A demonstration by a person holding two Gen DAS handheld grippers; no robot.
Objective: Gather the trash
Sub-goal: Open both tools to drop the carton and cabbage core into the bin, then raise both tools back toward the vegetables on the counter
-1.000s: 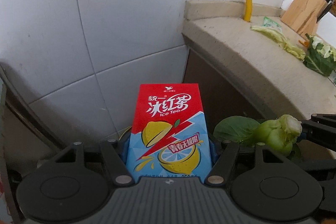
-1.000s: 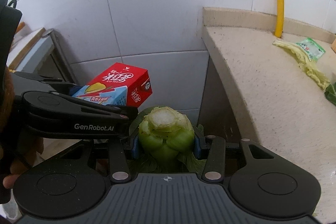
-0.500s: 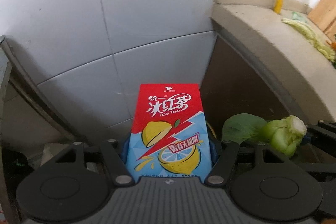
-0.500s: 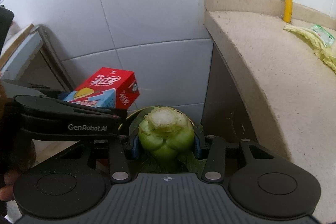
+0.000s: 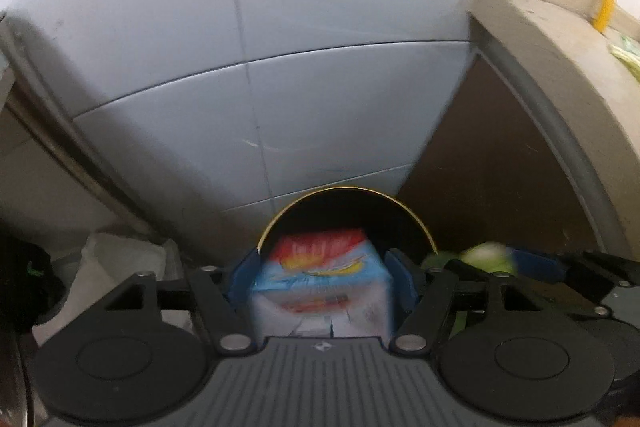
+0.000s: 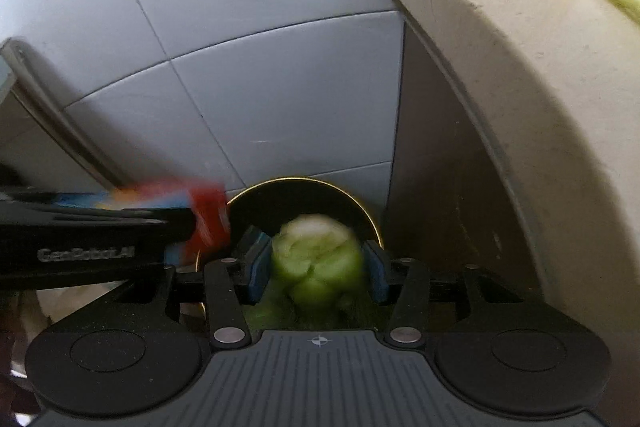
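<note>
**A:** What sits at the left of your views, and where is the trash?

**B:** In my left view the tea carton (image 5: 320, 279) lies low in the middle between my left gripper (image 5: 322, 281), its long axis running away from me toward the bin (image 5: 416, 223). My jaws are opening; the blue pads stand just off its sides, so I judge it is slipping free.

**A:** And the bin?

**B:** Its dark mouth with a gold rim is straight ahead of and below the carton, against the tiled wall (image 5: 320, 67).

**A:** Further right?

**B:** My right gripper (image 6: 316, 269) is also tipped steeply down over that mouth. Its jaws are opening too, with the cabbage stump (image 6: 316, 259) blurred between them, cut end forward. The bench (image 6: 520, 75) curves up the right of the frame.
</note>
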